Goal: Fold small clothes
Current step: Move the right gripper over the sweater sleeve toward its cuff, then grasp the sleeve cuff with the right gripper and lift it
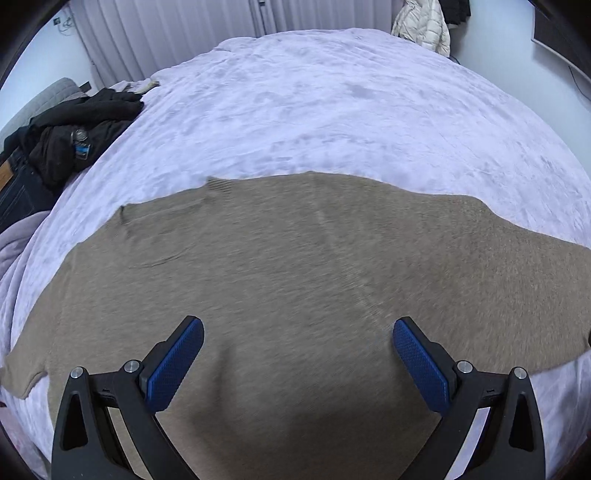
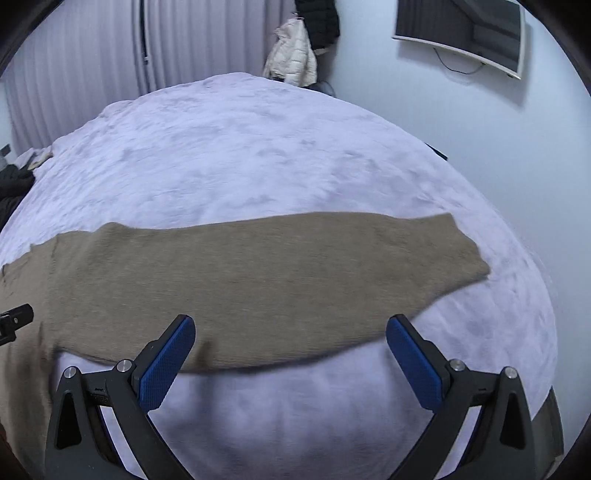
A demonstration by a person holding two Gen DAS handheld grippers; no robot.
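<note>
A beige knit sweater (image 1: 295, 266) lies spread flat on a lavender bed cover (image 1: 314, 110). My left gripper (image 1: 297, 332) hovers open and empty over the sweater's body. In the right wrist view one long sleeve of the sweater (image 2: 258, 280) stretches out to the right, its cuff near the bed's right side. My right gripper (image 2: 290, 332) is open and empty above the sleeve's near edge. The left gripper's tip (image 2: 14, 319) shows at the left edge of the right wrist view.
A pile of dark clothes (image 1: 74, 136) lies at the bed's left edge. A cream puffer jacket (image 2: 291, 59) hangs at the far wall beside curtains. A wall screen (image 2: 469, 33) hangs at the upper right. The bed cover (image 2: 258, 155) stretches beyond the sweater.
</note>
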